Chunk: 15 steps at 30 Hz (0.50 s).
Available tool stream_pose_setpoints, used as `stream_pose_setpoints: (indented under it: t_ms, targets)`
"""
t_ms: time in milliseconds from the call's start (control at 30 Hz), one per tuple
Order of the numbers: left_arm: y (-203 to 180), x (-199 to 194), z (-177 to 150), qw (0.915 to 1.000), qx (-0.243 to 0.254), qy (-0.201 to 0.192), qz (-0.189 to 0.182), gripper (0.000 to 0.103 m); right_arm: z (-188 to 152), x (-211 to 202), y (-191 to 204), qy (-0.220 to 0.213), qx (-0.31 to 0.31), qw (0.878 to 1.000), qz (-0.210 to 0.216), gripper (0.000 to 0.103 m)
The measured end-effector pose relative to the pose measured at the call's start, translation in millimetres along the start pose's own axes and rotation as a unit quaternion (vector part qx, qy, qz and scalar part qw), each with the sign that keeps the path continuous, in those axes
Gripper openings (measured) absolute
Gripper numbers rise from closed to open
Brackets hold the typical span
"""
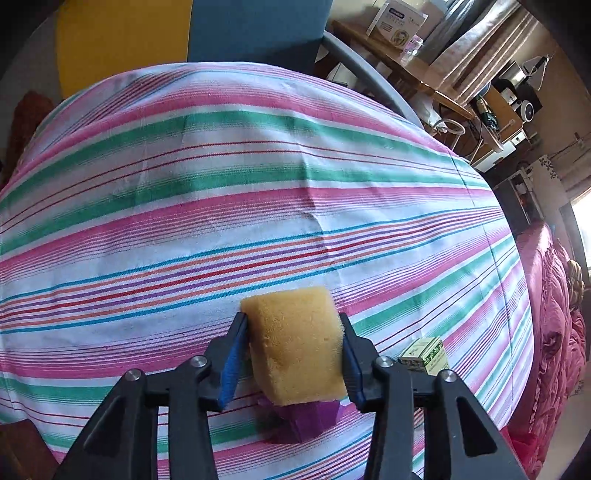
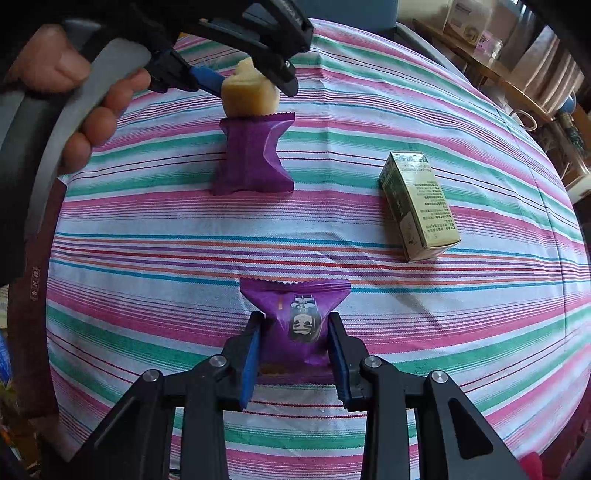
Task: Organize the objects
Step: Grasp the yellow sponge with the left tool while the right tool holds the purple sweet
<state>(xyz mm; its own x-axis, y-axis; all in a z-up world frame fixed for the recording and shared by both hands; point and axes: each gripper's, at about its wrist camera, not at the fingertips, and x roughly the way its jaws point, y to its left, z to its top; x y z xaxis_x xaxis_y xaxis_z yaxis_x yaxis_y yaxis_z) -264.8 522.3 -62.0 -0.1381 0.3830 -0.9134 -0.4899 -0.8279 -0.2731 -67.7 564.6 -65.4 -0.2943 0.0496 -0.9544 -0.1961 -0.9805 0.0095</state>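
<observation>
My left gripper (image 1: pixel 293 321) is shut on a yellow sponge (image 1: pixel 295 343) and holds it above the striped tablecloth; it shows in the right wrist view (image 2: pixel 255 83) too, with the sponge (image 2: pixel 249 92) just over a purple snack packet (image 2: pixel 253 155) lying on the cloth. That packet shows under the sponge in the left wrist view (image 1: pixel 303 417). My right gripper (image 2: pixel 295 321) is shut on a second purple snack packet (image 2: pixel 295 314) with a face printed on it. A green and white carton (image 2: pixel 417 206) lies on the cloth to the right, also seen in the left wrist view (image 1: pixel 424 354).
The table is covered by a pink, green and white striped cloth (image 1: pixel 221 184). A blue and yellow chair back (image 1: pixel 192 29) stands beyond the far edge. A wooden desk with boxes (image 1: pixel 399 26) is at the back right. A pink bedspread (image 1: pixel 546 314) lies to the right.
</observation>
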Motion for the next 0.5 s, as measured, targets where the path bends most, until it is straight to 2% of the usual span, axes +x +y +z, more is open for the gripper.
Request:
stream_pose_setpoints:
  t_ms: [133,267,500]
  targets:
    - [2,-44,-9,0.9973,0.023,-0.07,-0.004,0.042,-1,3,2,0.003,-0.002,1.0,-0.002,0.034]
    - [16,-95,-32,0.9931,0.029,-0.113,-0.012,0.042,-1,6,7,0.001,-0.009,1.0,-0.006,0.035]
    - [33,-161,-121,0.9845,0.066,-0.162,0.015,0.042,-3,8,15,-0.008,-0.024,1.0,-0.012,0.035]
